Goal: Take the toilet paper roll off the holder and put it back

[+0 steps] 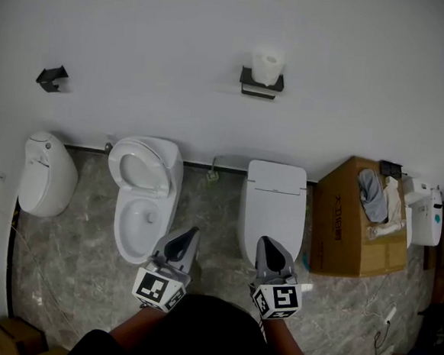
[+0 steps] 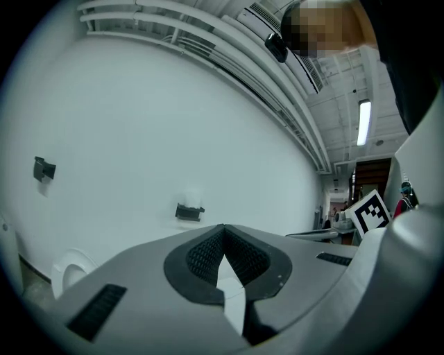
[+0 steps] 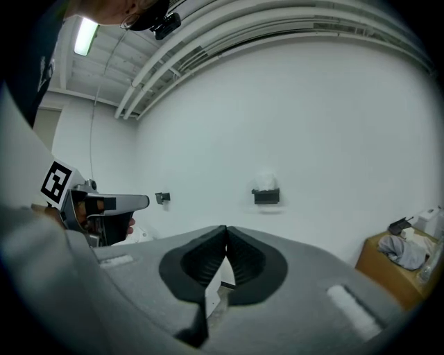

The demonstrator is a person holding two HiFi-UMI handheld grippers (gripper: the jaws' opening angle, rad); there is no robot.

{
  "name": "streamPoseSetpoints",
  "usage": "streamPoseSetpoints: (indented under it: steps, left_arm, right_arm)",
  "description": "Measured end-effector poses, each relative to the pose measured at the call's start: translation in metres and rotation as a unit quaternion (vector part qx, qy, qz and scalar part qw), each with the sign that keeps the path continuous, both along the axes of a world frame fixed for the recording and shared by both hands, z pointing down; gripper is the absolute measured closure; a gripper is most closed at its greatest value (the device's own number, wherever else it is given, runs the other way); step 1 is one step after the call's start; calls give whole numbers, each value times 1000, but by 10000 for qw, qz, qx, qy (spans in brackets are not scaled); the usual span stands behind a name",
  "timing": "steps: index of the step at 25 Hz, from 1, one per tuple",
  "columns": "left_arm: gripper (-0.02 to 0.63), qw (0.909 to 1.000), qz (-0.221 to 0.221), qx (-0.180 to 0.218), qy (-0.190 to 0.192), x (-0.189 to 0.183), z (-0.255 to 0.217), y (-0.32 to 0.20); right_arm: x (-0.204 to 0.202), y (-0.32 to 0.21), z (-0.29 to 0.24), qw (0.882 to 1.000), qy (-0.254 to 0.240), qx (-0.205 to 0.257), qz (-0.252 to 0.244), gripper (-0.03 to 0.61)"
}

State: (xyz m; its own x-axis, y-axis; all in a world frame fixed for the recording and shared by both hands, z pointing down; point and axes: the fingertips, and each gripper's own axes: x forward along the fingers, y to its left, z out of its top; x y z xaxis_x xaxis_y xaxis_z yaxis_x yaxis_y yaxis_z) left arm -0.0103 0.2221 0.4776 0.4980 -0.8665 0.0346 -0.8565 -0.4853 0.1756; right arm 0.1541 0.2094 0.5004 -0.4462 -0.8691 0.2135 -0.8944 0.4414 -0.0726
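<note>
Head view: a white wall meets a grey marbled floor. Along its foot stand an open toilet, a closed toilet and a cardboard box. The toilet paper roll sits on the black holder on the wall, well apart from both grippers. Its core hole faces the camera, so its long axis seems upright.

The left gripper and right gripper point toward the wall.

Left gripper view: the jaws meet at the tips with nothing between them. The roll is a pale blur above the holder.

Right gripper view: the jaws are pressed together and empty, and the roll and holder are ahead on the wall.
</note>
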Motion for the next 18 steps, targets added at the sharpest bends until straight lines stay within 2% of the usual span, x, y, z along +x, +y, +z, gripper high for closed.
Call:
streamPoseSetpoints:
  steps: [7,13,18]
  left_arm:
    - [598,9997,214,68,51,-33,-5,-84]
    - [598,9986,488,125,132,-61,-8,-132]
    - [598,9972,727,143,33,-66,-2,-163]
  right_arm:
    - [-29,-91,-14,9995,40,58,298,580]
    - [-66,-140,-16,9991,64,169,383,579]
    - [-78,-169,-16,9985,51,161,530,580]
